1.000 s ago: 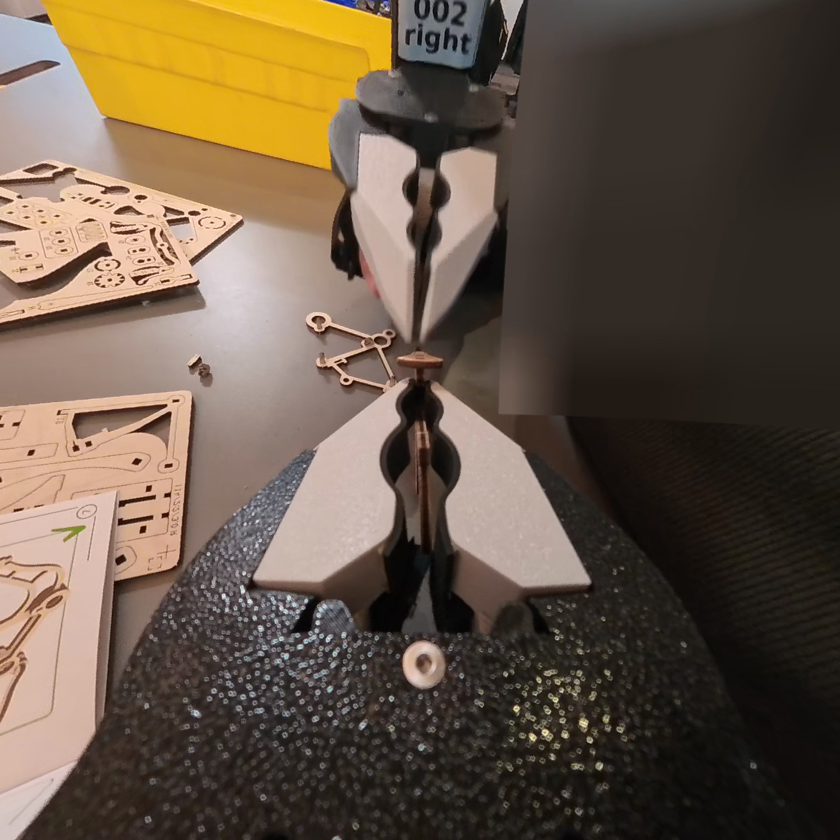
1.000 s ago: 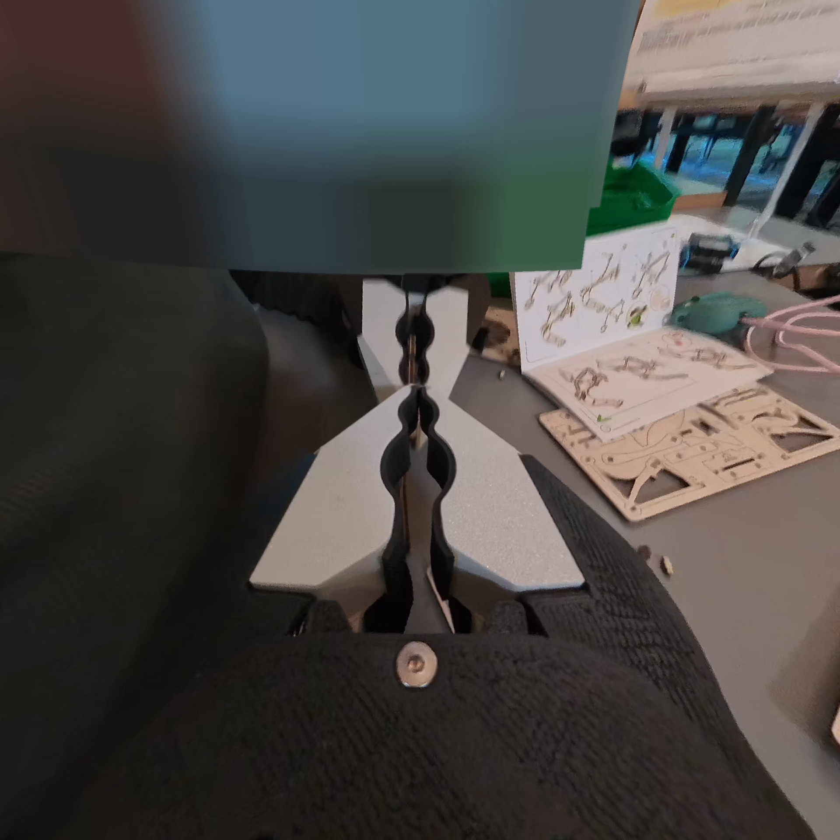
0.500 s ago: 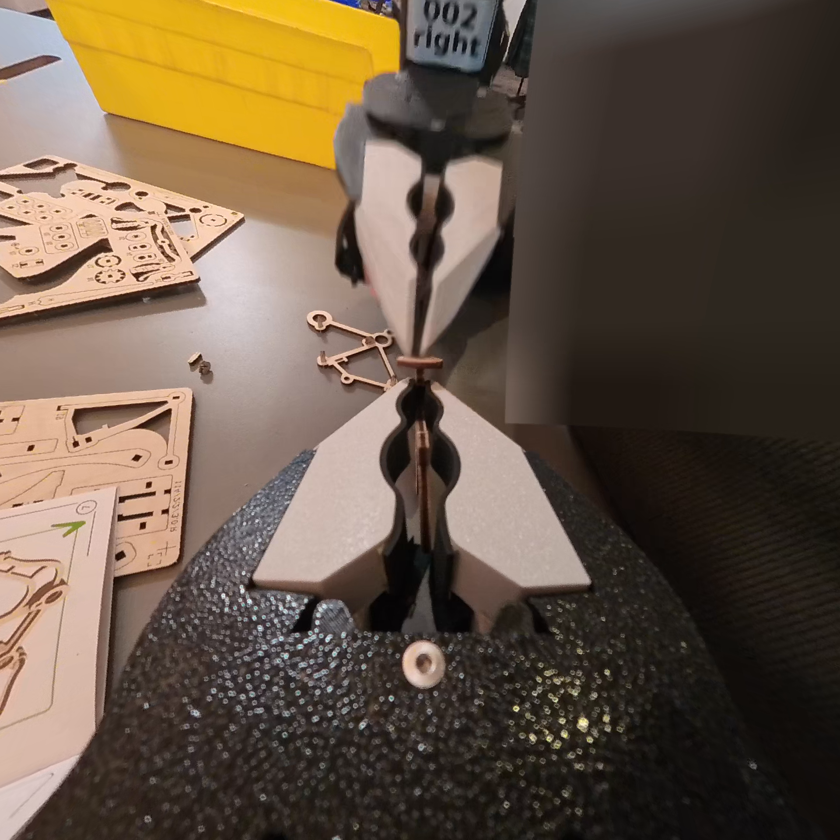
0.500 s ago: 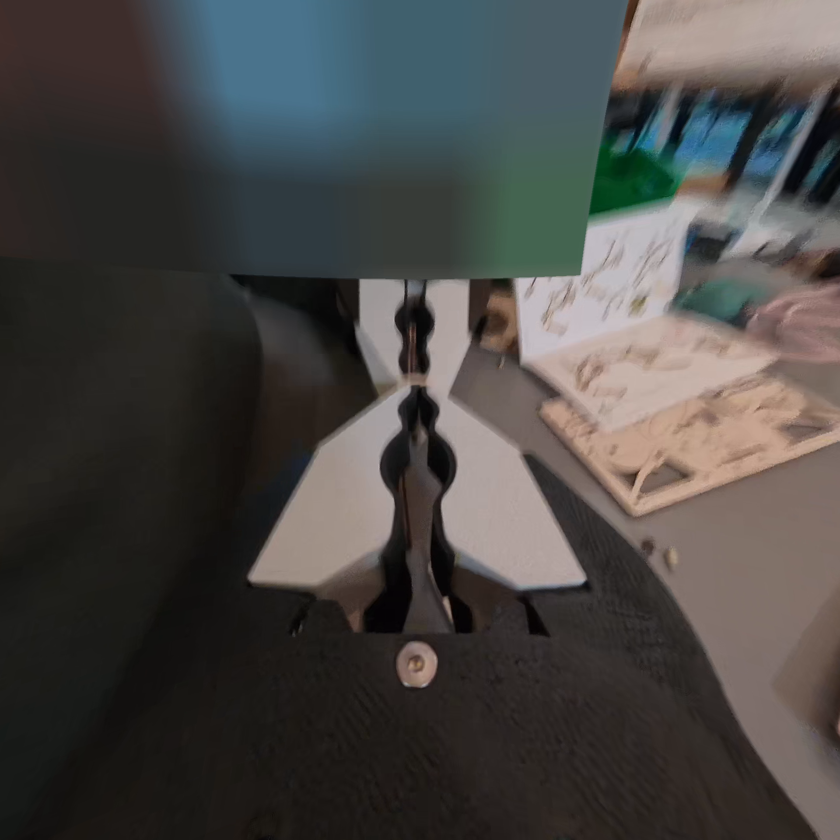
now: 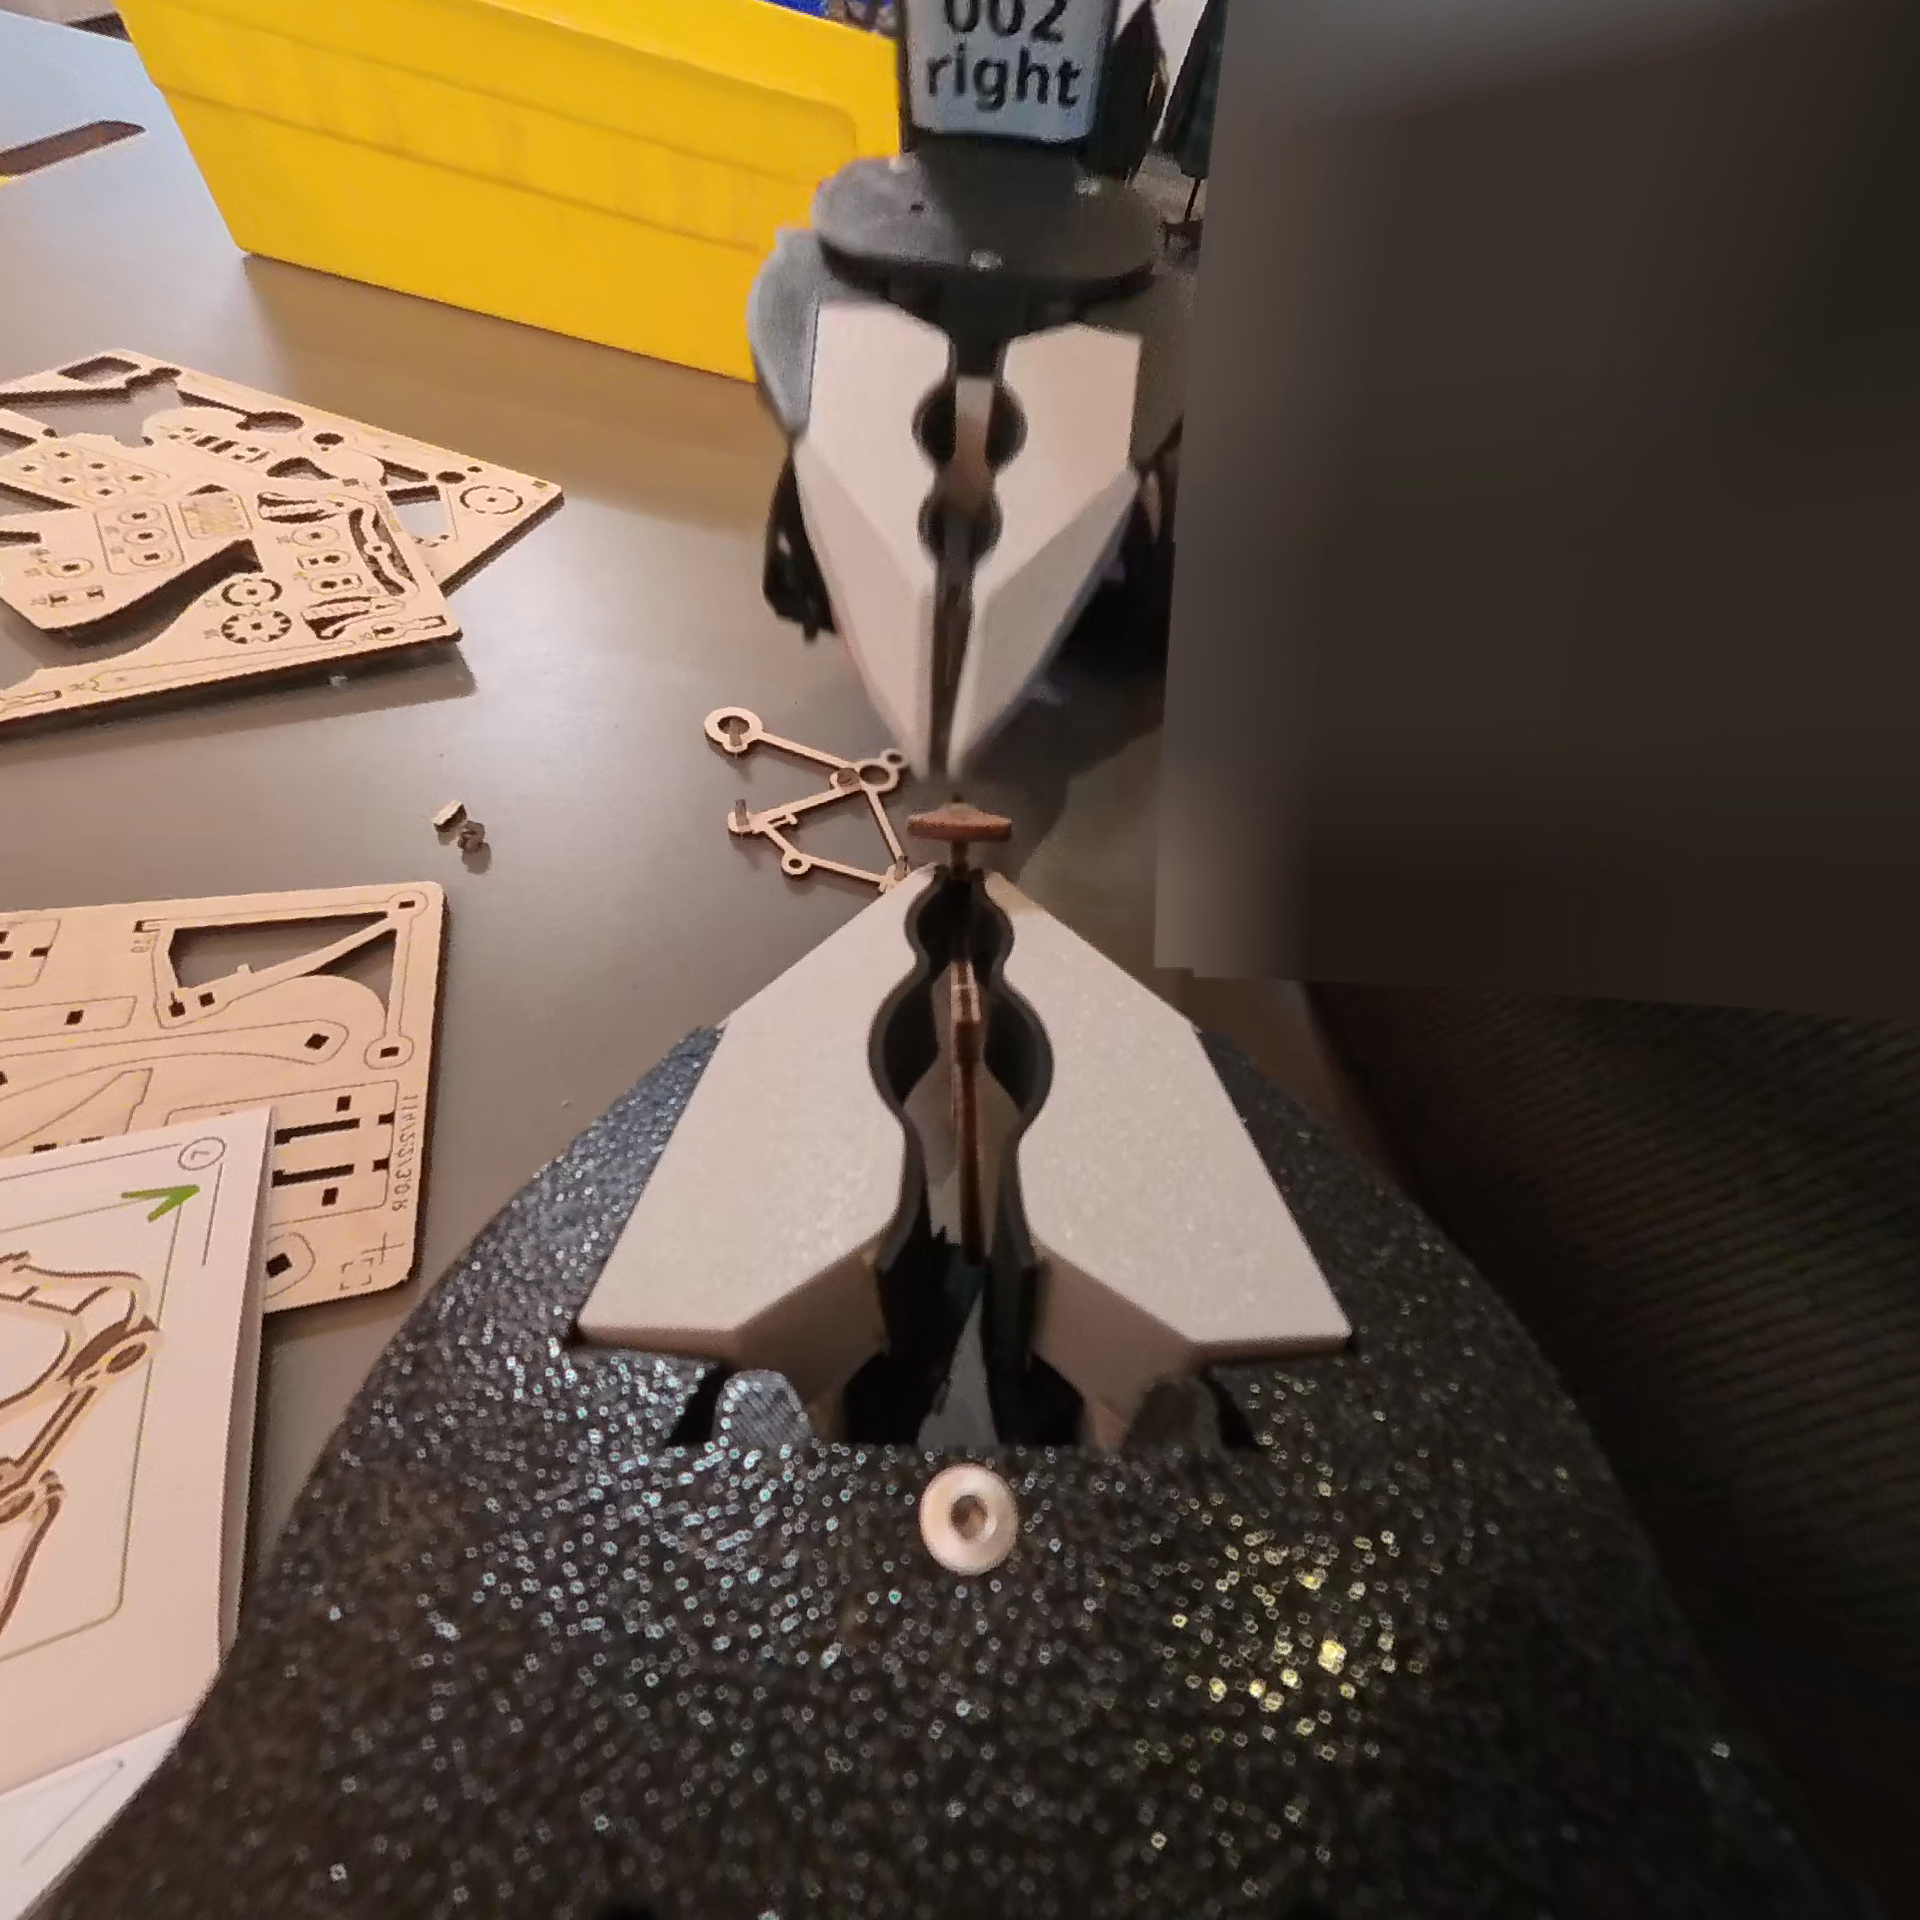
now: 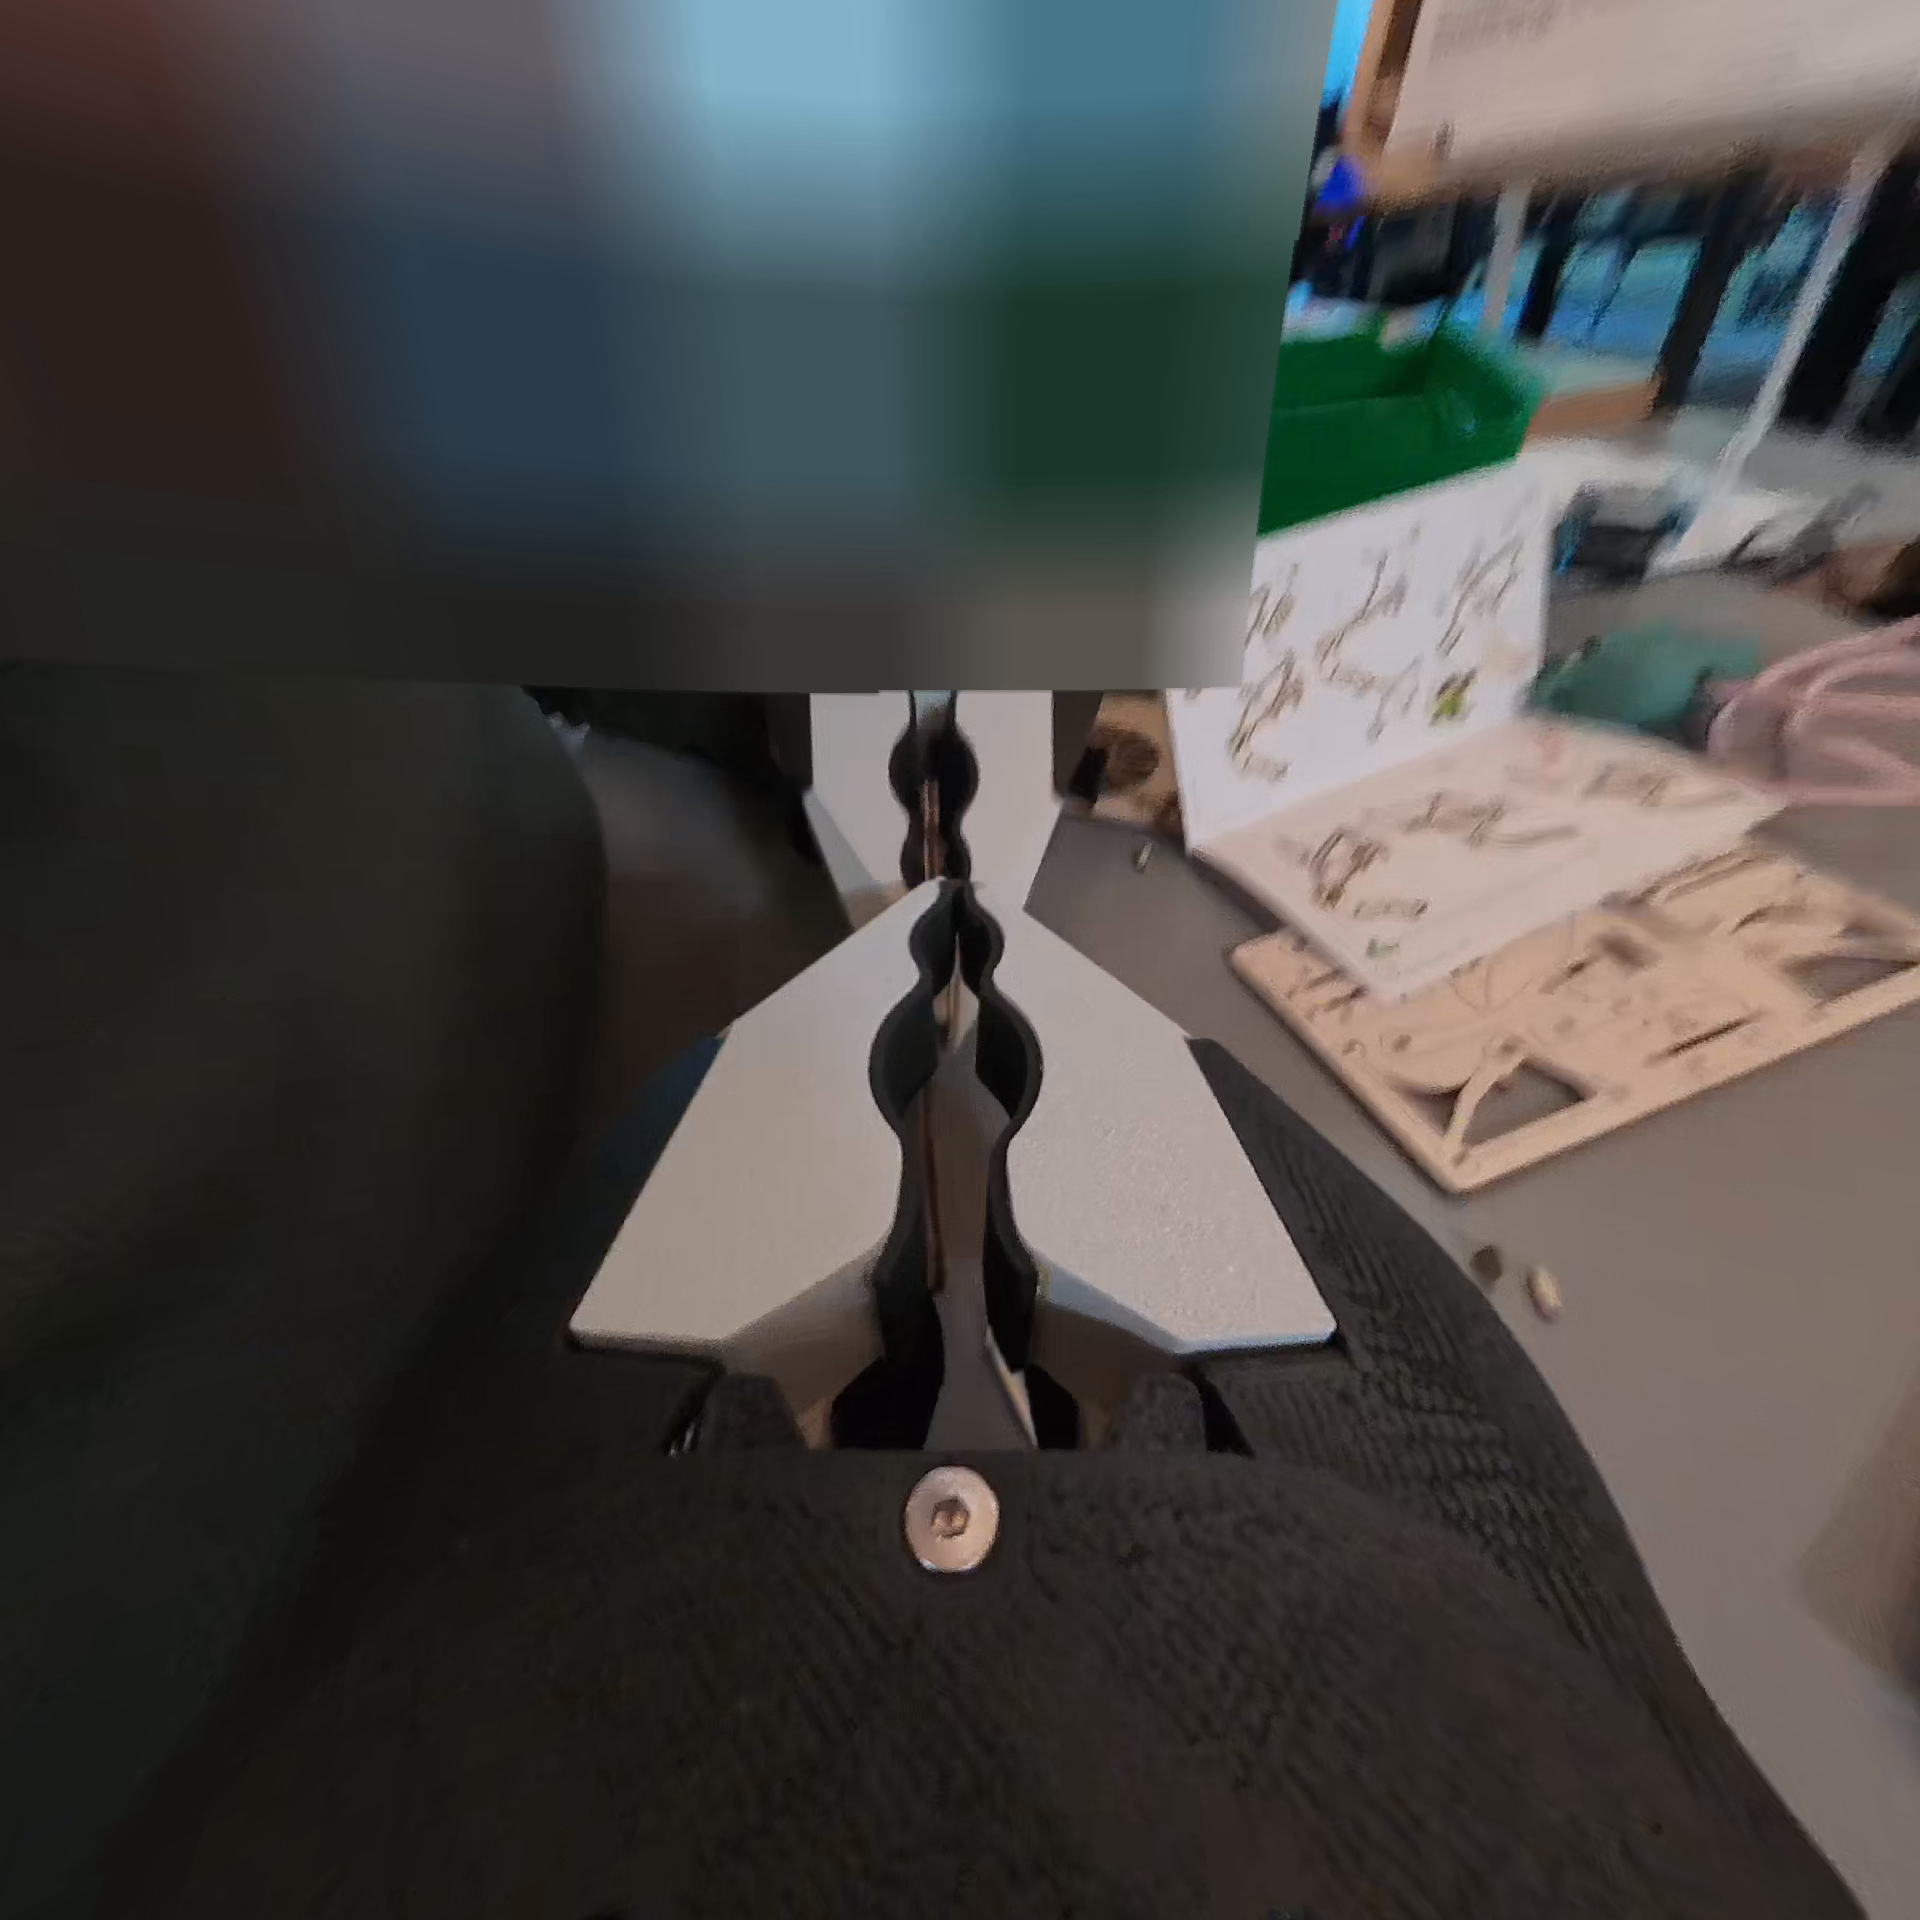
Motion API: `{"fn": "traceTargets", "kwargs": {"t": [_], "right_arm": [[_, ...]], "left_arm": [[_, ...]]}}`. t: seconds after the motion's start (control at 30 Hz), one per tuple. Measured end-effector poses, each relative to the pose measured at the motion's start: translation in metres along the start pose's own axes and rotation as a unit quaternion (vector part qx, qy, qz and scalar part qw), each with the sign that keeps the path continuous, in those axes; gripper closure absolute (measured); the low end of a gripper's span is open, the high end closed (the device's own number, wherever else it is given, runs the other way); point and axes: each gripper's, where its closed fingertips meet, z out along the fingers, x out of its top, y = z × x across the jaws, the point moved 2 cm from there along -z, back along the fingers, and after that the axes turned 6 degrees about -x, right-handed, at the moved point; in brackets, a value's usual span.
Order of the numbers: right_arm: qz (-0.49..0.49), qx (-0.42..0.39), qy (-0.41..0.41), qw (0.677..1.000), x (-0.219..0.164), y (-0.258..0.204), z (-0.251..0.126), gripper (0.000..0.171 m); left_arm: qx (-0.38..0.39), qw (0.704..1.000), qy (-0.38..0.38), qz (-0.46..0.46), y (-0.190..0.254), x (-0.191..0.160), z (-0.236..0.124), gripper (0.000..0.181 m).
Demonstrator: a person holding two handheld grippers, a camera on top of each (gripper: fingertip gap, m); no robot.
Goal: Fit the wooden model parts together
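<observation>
In the left wrist view my left gripper (image 5: pixel 958 883) is shut on a thin wooden part (image 5: pixel 966 1039), seen edge-on. A small wooden cross piece (image 5: pixel 958 828) sits on the part's tip, just past the fingers. My right gripper (image 5: pixel 940 764) points straight at it, tip to tip, with a small gap above the cross piece. In the right wrist view my right gripper (image 6: pixel 951 899) is shut on a thin wooden sliver (image 6: pixel 935 1195). The left gripper (image 6: pixel 935 821) shows just beyond it. A loose wooden linkage piece (image 5: pixel 821 800) lies on the dark table (image 5: pixel 582 748) below the tips.
Laser-cut wooden sheets (image 5: pixel 208 540) (image 5: pixel 208 1039) and an instruction booklet (image 5: pixel 104 1351) lie at left, and a yellow bin (image 5: pixel 520 156) stands behind them. Tiny wood bits (image 5: pixel 462 821) lie loose. The right wrist view shows the booklet (image 6: pixel 1392 665), a sheet (image 6: pixel 1558 1018), a green bin (image 6: pixel 1382 416) and a person's dark clothing (image 6: pixel 260 1039). Only a small space, under 4 cm, lies between the two pairs of fingers.
The right gripper has wobbled slightly while staying tip to tip with the left one. The right wrist view is motion-blurred. Both grippers have stayed shut.
</observation>
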Motion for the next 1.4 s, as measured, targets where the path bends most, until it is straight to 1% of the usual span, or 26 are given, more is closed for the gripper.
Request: {"fn": "traceTargets", "kwargs": {"t": [0.03, 0.07, 0.13, 0.17, 0.27, 0.33, 0.37, 0.43, 0.47, 0.53, 0.57, 0.63, 0.67, 0.73, 0.77, 0.83, 0.87, 0.97, 1.03, 1.1, 1.2, 1.27, 1.3, 1.33, 1.4], "right_arm": [[-0.007, -0.003, 0.024, 1.0, 0.01, -0.001, -0.003, 0.171], [-0.011, -0.006, 0.02, 1.0, 0.011, -0.001, -0.004, 0.171], [-0.002, 0.008, -0.038, 0.999, -0.012, -0.003, 0.003, 0.17], [0.019, 0.018, -0.016, 1.0, -0.007, -0.003, 0.002, 0.171], [0.002, 0.003, 0.029, 1.0, 0.01, -0.002, -0.004, 0.171], [0.006, 0.013, -0.026, 1.0, -0.01, -0.003, 0.002, 0.171], [0.02, 0.015, -0.008, 1.0, -0.005, -0.003, 0.001, 0.171], [0.014, 0.009, 0.032, 0.999, 0.009, -0.002, -0.004, 0.171], [0.022, 0.019, 0.032, 0.999, 0.009, -0.003, -0.004, 0.171], [0.036, 0.038, -0.024, 0.998, -0.012, -0.005, 0.004, 0.171], [0.049, 0.037, -0.016, 0.998, -0.009, -0.004, 0.003, 0.171], [0.032, 0.029, 0.036, 0.998, 0.008, -0.002, -0.004, 0.171], [0.034, 0.028, 0.035, 0.998, 0.009, -0.001, -0.006, 0.171], [0.031, 0.014, -0.053, 0.998, -0.02, 0.004, 0.003, 0.171], [0.034, 0.013, -0.044, 0.998, -0.017, 0.004, 0.003, 0.171], [0.026, 0.02, 0.037, 0.999, 0.012, 0.0, -0.005, 0.171], [0.021, 0.016, 0.045, 0.999, 0.015, 0.001, -0.007, 0.171], [0.034, 0.028, 0.021, 0.999, 0.003, -0.002, -0.003, 0.171], [0.022, 0.032, 0.007, 0.999, 0.0, -0.004, 0.0, 0.171], [0.015, 0.024, 0.016, 0.999, 0.003, -0.002, -0.003, 0.171], [0.03, 0.026, 0.03, 0.999, 0.007, 0.004, -0.01, 0.171], [0.053, 0.041, 0.014, 0.998, 0.001, 0.006, -0.01, 0.171], [0.07, 0.051, 0.003, 0.996, -0.002, 0.006, -0.009, 0.155], [0.084, 0.063, -0.006, 0.994, -0.005, 0.005, -0.007, 0.15], [0.097, 0.075, -0.017, 0.992, -0.009, 0.003, -0.004, 0.147]], "left_arm": [[0.0, 1.0, 0.0, 0.002, 0.0, 0.0, 0.0, 0.181], [0.001, 1.0, 0.0, 0.002, 0.0, 0.0, 0.0, 0.181], [-0.003, 1.0, -0.002, -0.001, 0.0, 0.0, 0.0, 0.181], [-0.001, 1.0, 0.001, -0.002, 0.0, 0.0, 0.0, 0.181], [0.0, 1.0, 0.0, 0.001, 0.0, 0.0, 0.0, 0.181], [-0.001, 1.0, 0.0, -0.002, 0.0, 0.0, 0.0, 0.181], [-0.001, 1.0, 0.001, -0.004, 0.0, 0.0, 0.0, 0.181], [-0.001, 1.0, -0.001, 0.0, 0.001, 0.0, 0.0, 0.181], [-0.001, 1.0, 0.0, 0.001, 0.001, 0.0, 0.0, 0.181], [0.0, 1.0, 0.0, -0.003, 0.0, 0.0, 0.0, 0.181], [-0.002, 1.0, -0.001, -0.003, 0.0, 0.0, 0.0, 0.181], [-0.002, 1.0, -0.002, 0.001, 0.001, 0.0, 0.0, 0.181], [-0.001, 1.0, -0.002, 0.003, 0.001, 0.0, 0.0, 0.181], [-0.008, 1.0, -0.002, 0.002, 0.002, 0.0, 0.001, 0.181], [-0.008, 1.0, -0.003, 0.006, 0.003, 0.0, 0.001, 0.181], [-0.002, 1.0, -0.002, 0.006, 0.002, 0.0, 0.001, 0.181], [-0.003, 1.0, -0.002, 0.002, 0.001, 0.0, 0.001, 0.181], [-0.003, 1.0, -0.002, 0.0, 0.001, 0.0, 0.001, 0.181], [-0.003, 1.0, -0.002, 0.001, 0.001, 0.0, 0.0, 0.181], [-0.003, 1.0, -0.002, 0.0, 0.001, 0.0, 0.0, 0.181], [-0.005, 1.0, -0.002, 0.001, 0.001, 0.0, 0.0, 0.181], [-0.006, 1.0, -0.002, 0.001, 0.002, 0.0, 0.001, 0.181], [-0.007, 1.0, -0.002, 0.001, 0.002, 0.0, 0.001, 0.181], [-0.007, 1.0, -0.002, 0.002, 0.002, 0.0, 0.001, 0.181], [-0.007, 1.0, -0.002, 0.002, 0.002, 0.0, 0.001, 0.181]]}}
